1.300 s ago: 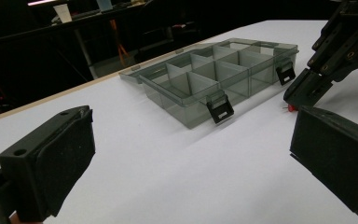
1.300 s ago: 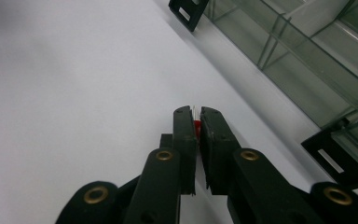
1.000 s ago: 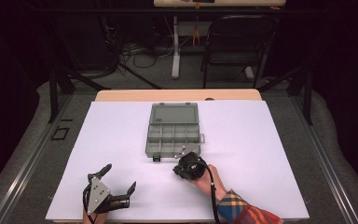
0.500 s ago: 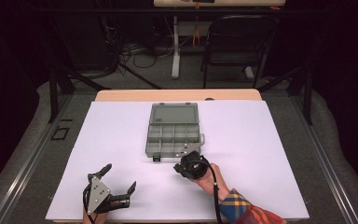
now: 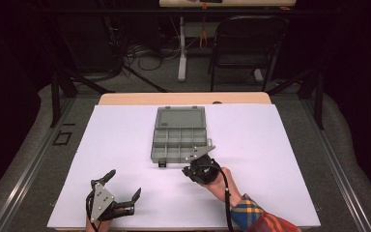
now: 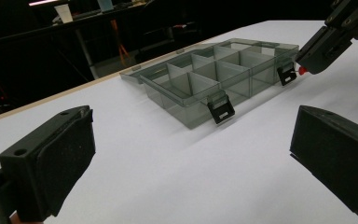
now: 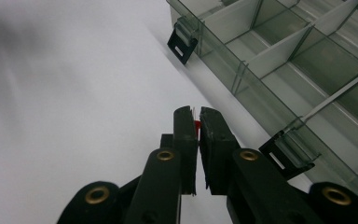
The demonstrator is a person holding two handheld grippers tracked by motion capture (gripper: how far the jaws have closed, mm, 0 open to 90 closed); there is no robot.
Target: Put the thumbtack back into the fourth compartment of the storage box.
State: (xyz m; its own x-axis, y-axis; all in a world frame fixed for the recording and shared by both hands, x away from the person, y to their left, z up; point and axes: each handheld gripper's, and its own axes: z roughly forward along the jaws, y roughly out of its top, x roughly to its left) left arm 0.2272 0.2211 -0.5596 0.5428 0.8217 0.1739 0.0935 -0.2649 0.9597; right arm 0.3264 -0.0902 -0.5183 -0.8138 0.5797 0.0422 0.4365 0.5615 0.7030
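A grey see-through organizer box (image 5: 158, 145) lies open mid-table, its lid flat behind it and its compartments (image 7: 284, 56) bare where I see into them. My right gripper (image 5: 189, 170) hovers just off the box's front right latch (image 7: 286, 158). It is shut on a small red piece (image 7: 197, 125), which peeks out between the pads and shows as a red dot (image 6: 302, 70) under the jaws in the left gripper view. My left gripper (image 5: 124, 183) sits low near the table's front left, open, with nothing between its pads (image 6: 65, 154). The box (image 6: 214, 70) lies ahead of it.
The white sheet (image 5: 280, 159) covers the table. Behind the table stand a folding chair (image 5: 246, 48) and a desk leg with cables on the floor. The box's two black front latches (image 6: 221, 109) hang open.
My right gripper has risen a little beside the box's front edge, still shut on the red piece. The left gripper has stayed put.
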